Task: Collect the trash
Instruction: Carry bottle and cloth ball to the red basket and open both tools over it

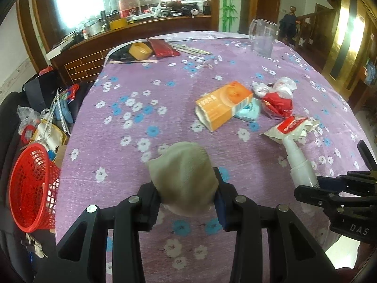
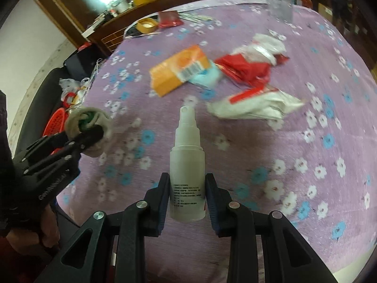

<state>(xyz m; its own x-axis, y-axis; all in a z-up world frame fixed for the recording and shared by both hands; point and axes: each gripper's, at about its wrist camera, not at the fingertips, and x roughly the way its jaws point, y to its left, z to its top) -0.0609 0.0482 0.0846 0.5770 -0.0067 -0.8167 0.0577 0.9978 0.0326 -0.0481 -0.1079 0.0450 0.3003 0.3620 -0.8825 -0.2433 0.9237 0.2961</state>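
My left gripper [image 1: 187, 188] is shut on a beige rolled cloth bundle [image 1: 182, 174] and holds it over the purple flowered tablecloth [image 1: 132, 99]; the bundle also shows in the right wrist view [image 2: 89, 127], with green inside. My right gripper [image 2: 187, 188] is shut on a white spray bottle [image 2: 187, 165], which also shows in the left wrist view [image 1: 298, 162]. Further back on the table lie an orange carton [image 1: 222, 105], a light blue packet [image 1: 249, 112], a red wrapper [image 1: 278, 103] with crumpled clear plastic [image 1: 284, 86], and a white and red pouch [image 1: 291, 128].
A red mesh basket [image 1: 33, 188] stands off the table's left edge, next to a chair piled with bags and clutter [image 1: 47, 122]. At the table's far side stand a clear jug [image 1: 262, 37], a tape roll [image 1: 140, 50], a red pouch [image 1: 162, 47] and chopsticks [image 1: 192, 49].
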